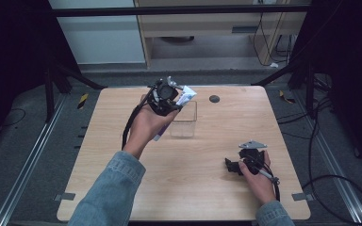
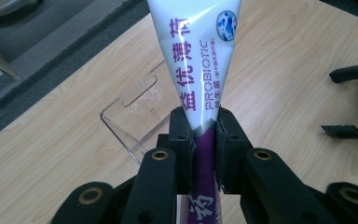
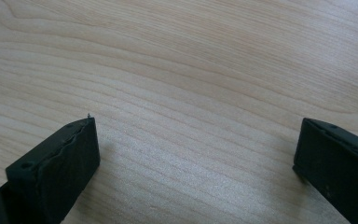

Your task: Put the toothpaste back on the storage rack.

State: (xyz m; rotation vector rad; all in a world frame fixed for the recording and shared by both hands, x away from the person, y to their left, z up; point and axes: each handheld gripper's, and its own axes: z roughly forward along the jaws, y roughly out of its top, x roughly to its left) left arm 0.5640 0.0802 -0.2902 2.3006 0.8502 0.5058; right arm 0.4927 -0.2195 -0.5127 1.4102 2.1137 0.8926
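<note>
My left gripper (image 1: pixel 166 96) is raised above the table and shut on a white and purple tube (image 1: pixel 187 95) with printed lettering. In the left gripper view the jaws (image 2: pixel 204 126) pinch the tube (image 2: pixel 198 60) where white turns to purple, and its flat white end points away from the camera. A clear plastic box (image 1: pixel 185 120) stands on the table just under and beyond the gripper, also seen as the box (image 2: pixel 135 112). My right gripper (image 1: pixel 231 165) rests low at the table's right front, open, with nothing between its pads (image 3: pixel 196 140).
The wooden table (image 1: pixel 217 188) has a small black round mark (image 1: pixel 214 99) near its far edge. The other gripper's open jaws (image 2: pixel 354 102) show at the right of the left gripper view. Metal rails and cables run along the floor on both sides.
</note>
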